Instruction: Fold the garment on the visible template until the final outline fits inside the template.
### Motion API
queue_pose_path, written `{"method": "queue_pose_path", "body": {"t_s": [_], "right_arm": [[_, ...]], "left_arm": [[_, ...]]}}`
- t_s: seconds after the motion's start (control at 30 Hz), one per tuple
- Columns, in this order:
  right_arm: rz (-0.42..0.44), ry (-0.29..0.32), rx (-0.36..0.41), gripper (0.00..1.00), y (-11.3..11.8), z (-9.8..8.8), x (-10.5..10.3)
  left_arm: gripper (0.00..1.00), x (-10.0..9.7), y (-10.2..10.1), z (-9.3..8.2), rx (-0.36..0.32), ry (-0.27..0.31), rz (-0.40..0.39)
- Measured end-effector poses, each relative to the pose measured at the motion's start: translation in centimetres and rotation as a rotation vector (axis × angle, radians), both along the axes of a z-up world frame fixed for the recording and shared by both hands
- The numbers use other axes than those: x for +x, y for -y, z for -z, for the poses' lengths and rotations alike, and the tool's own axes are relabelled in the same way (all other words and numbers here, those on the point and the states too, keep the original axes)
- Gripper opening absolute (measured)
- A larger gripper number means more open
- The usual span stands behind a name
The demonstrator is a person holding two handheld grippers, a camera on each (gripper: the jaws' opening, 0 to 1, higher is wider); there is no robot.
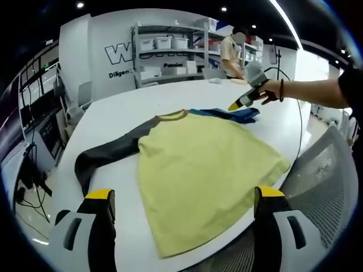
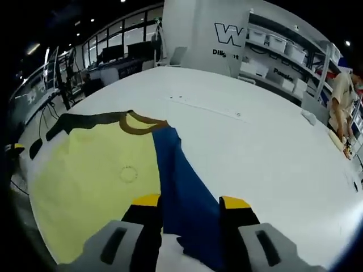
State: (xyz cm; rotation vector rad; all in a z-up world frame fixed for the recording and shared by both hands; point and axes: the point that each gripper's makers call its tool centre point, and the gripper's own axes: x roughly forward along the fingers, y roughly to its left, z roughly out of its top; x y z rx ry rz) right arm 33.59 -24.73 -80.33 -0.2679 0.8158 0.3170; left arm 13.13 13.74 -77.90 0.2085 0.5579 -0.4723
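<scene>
in the left gripper view the left tongs (image 1: 184, 201) rise from the bottom edge with their two yellow-tipped jaws standing wide apart and nothing between them, held above the near edge of the desk (image 1: 113, 110). farther off in that view the person's right hand (image 1: 271, 90) reaches in from the right on a bare forearm with a dark band at the wrist, gripping the grey handle of the right tongs, whose yellow-tipped jaws point down and to the left, low over the desk. in the right gripper view the right tongs (image 2: 190, 205) show both yellow-tipped jaws parted, one on each side of the blue sleeve (image 2: 184, 187); whether they touch it cannot be told.
</scene>
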Motion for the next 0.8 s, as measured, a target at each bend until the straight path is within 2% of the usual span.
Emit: {"method": "queue_pose_path", "body": {"t_s": [0.03, 0.07, 0.23, 0.37, 0.4, 0.47, 0.5, 0.53, 0.6, 0.63, 0.8], "right_arm": [[0.041, 0.001, 0.027, 0.34, 0.7, 0.0, 0.0], [0.056, -0.007, 0.021, 0.33, 1.6, 0.2, -0.2], [0.117, -0.021, 0.007, 0.30, 4.1, 0.9, -0.6], [0.244, -0.058, 0.008, 0.30, 6.6, 1.7, -1.6], [0.273, -0.069, -0.013, 0.29, 7.6, 1.9, -2.1], [0.278, -0.082, -0.023, 0.29, 8.4, 2.5, -2.2], [0.259, -0.091, -0.050, 0.28, 8.8, 2.8, -2.4], [0.255, -0.103, -0.082, 0.27, 8.5, 3.0, -3.6], [0.322, -0.168, -0.058, 0.23, 8.4, 3.6, -5.0], [0.329, -0.184, -0.051, 0.22, 8.8, 4.2, -4.9], [0.333, -0.154, -0.059, 0.17, 9.2, 4.3, -4.3]], "left_arm": [[0.99, -0.1, 0.2, 0.0, -0.015, -0.008, 0.007], [0.99, -0.3, 0.7, -0.4, -0.056, -0.007, 0.035], [0.99, -0.1, 0.4, -0.4, -0.056, -0.002, 0.017], [0.99, -0.2, 0.4, -0.4, -0.064, -0.007, 0.011], [0.99, -0.2, 0.3, -0.4, -0.061, -0.008, 0.010], [0.98, -0.2, 0.3, -0.3, -0.057, -0.012, 0.011], [0.98, -0.2, 0.3, -0.2, -0.055, -0.016, 0.012], [0.96, -0.2, 0.3, -0.2, -0.055, -0.015, 0.014], [0.93, -0.2, 0.3, -0.1, -0.050, -0.019, 0.015], [0.91, -0.3, 0.4, -0.1, -0.049, -0.019, 0.017], [0.87, -0.3, 0.4, -0.1, -0.044, -0.019, 0.020]]}}
